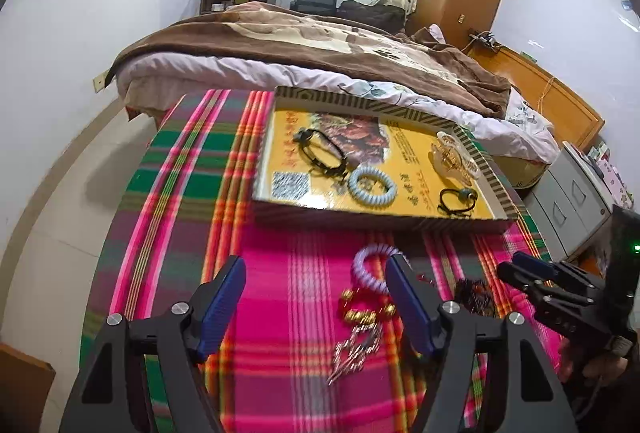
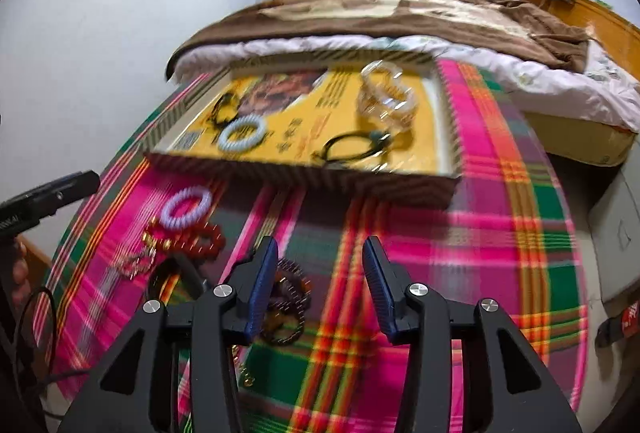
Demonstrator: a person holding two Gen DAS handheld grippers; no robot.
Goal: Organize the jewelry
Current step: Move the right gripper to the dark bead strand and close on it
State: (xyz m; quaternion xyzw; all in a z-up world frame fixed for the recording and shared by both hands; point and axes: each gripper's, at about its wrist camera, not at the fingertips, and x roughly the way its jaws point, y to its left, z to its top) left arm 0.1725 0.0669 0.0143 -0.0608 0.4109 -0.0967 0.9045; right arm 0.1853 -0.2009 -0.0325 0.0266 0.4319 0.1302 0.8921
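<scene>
One shallow tray on worktop. Inside tray: four pieces – black bracelet, pale blue coil band, clear clip, black cord. Outside tray: one lilac coil band, one red bead bracelet, one dark spiky band.

Yellow tray holding black bracelet, pale-blue coil ring, lilac coil ring and red beads left on table.
</scene>
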